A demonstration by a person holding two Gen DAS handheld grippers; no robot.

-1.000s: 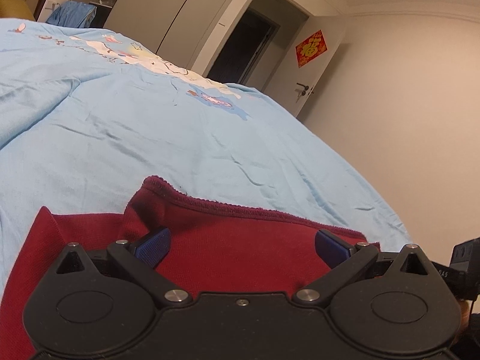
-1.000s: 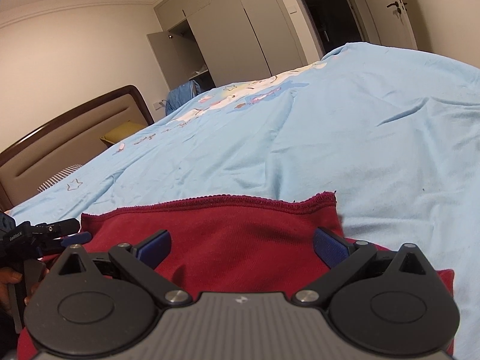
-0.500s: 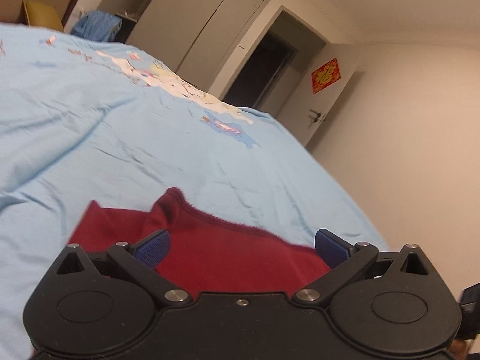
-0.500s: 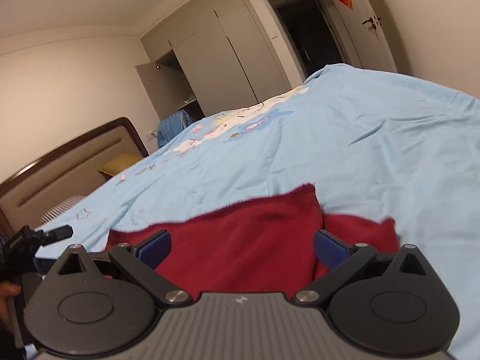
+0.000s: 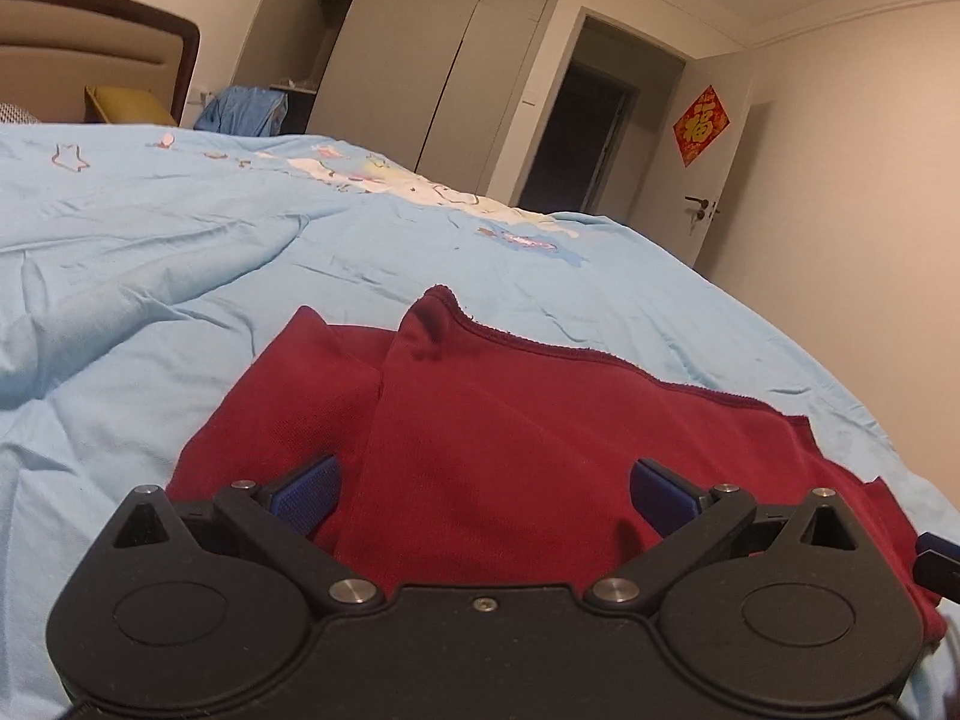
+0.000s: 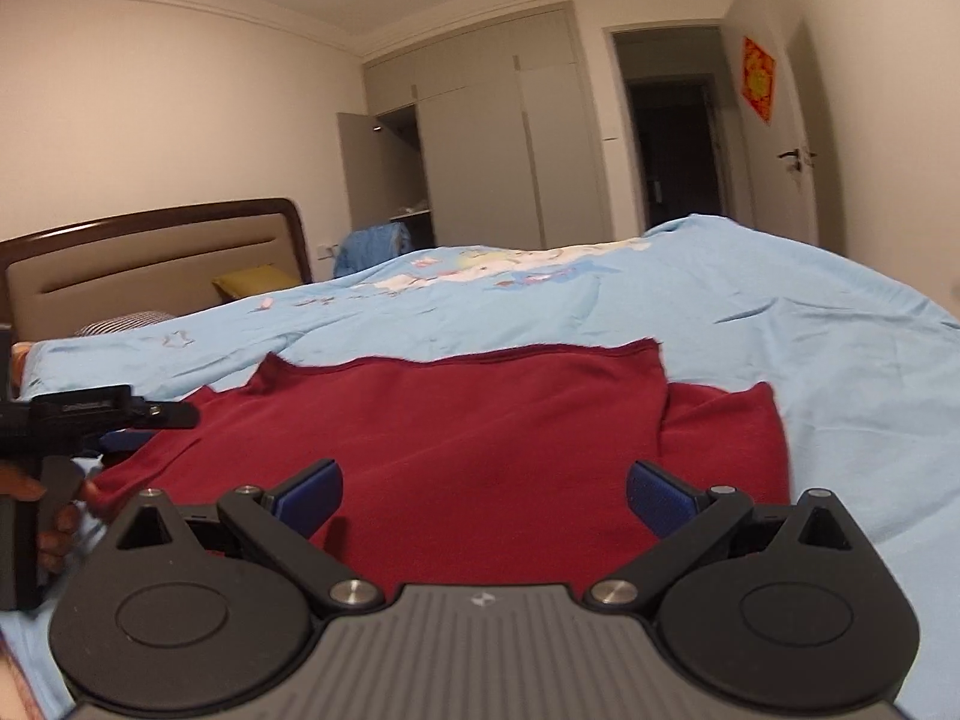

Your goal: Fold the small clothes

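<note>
A dark red garment [image 5: 516, 438] lies spread on the light blue bedcover [image 5: 180, 276] of a bed, directly ahead of both tools I hold. My left gripper [image 5: 483, 495] hovers low over the near part of the cloth with its blue-padded fingers [image 5: 303, 495] spread wide, nothing between them; a folded layer of the garment rises to a peak at the far hem, with a lower layer showing to its left. My right gripper [image 6: 483, 495] is likewise over the near edge, its fingers [image 6: 657, 498] apart and empty. From that side, the garment [image 6: 480, 450] reads as a broad upper layer with a stitched far hem, and a lower layer sticks out on the right. At the left edge of the right wrist view, my left hand [image 6: 51, 534] grips the black handle of its tool just beside the cloth. Beyond the bed stand a brown headboard [image 6: 150, 264], a yellow pillow [image 6: 252, 282], grey wardrobe doors [image 6: 492, 162] and a red door decoration [image 5: 701, 125].
</note>
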